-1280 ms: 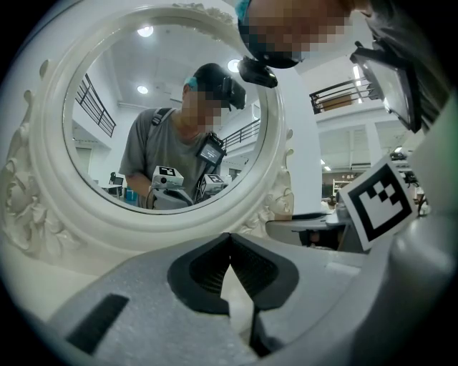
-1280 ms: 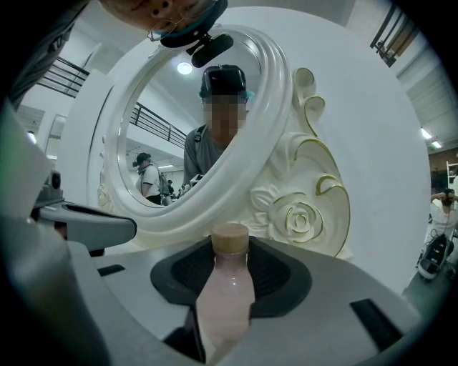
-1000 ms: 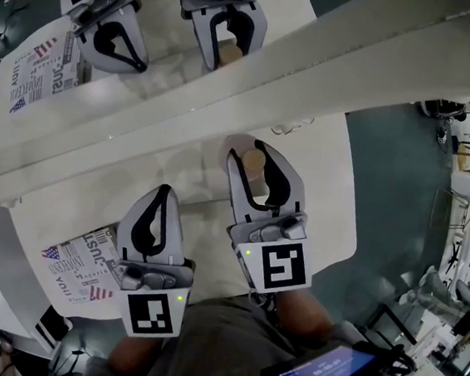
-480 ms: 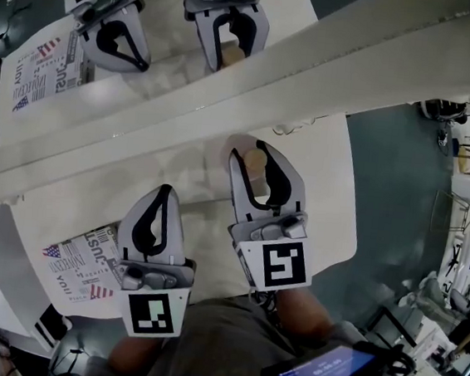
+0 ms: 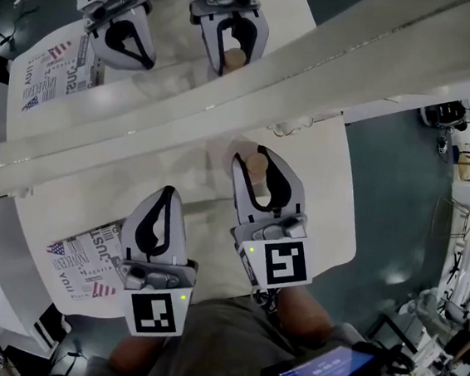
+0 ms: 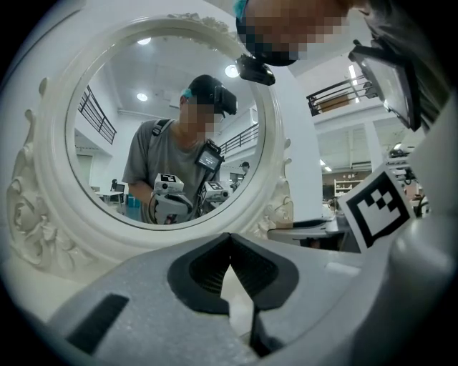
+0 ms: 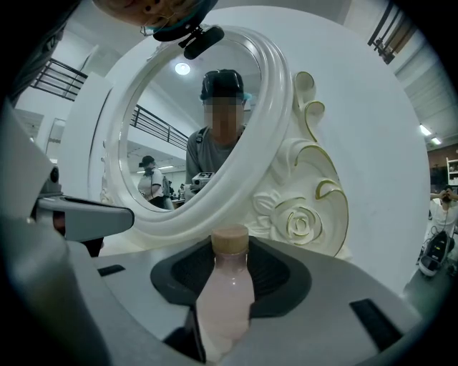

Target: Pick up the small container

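The small container is a pale pink bottle with a tan cap. It stands upright between the jaws of my right gripper, close in front of the mirror. In the right gripper view the dark pads press on both sides of the bottle, so the gripper is shut on it. My left gripper rests to the left over the white table, a little nearer to me. Its jaw tips meet in the left gripper view, with nothing between them.
A large white ornate mirror frame crosses the table just beyond both grippers and reflects them and the person. A printed newspaper lies under the left gripper. The white table ends close to the right of the right gripper.
Both grippers and the bottle keep their places; only the head camera has shifted slightly.
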A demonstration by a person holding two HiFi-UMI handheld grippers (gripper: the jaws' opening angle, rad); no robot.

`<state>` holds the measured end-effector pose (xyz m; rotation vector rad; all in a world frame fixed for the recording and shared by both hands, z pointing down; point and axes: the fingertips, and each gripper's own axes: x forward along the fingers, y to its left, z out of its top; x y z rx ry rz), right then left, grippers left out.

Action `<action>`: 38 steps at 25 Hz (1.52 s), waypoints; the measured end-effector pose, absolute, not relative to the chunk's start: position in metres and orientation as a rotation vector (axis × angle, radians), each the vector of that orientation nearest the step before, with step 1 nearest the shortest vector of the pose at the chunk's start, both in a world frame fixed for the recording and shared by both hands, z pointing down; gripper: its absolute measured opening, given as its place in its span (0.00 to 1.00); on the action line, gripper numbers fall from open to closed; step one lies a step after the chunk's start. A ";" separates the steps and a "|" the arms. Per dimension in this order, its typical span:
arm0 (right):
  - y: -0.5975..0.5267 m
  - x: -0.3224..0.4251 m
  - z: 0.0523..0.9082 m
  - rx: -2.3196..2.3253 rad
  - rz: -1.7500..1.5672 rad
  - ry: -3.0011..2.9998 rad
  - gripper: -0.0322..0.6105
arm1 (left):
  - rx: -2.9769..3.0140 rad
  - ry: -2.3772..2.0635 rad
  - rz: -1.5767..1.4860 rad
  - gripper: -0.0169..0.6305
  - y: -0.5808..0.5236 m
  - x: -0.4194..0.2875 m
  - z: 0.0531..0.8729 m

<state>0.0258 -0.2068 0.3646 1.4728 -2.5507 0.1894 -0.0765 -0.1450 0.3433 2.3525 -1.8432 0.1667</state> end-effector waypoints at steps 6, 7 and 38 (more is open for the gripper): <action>-0.201 0.026 0.351 1.477 0.166 -2.563 0.27 | 2.368 -1.854 0.145 0.05 -0.140 -0.076 0.332; -0.201 0.026 0.347 1.479 0.162 -2.563 0.27 | 2.370 -1.855 0.144 0.05 -0.139 -0.076 0.329; -0.113 0.009 0.256 1.597 -0.008 -2.604 0.27 | 2.442 -1.889 0.048 0.05 -0.075 -0.110 0.264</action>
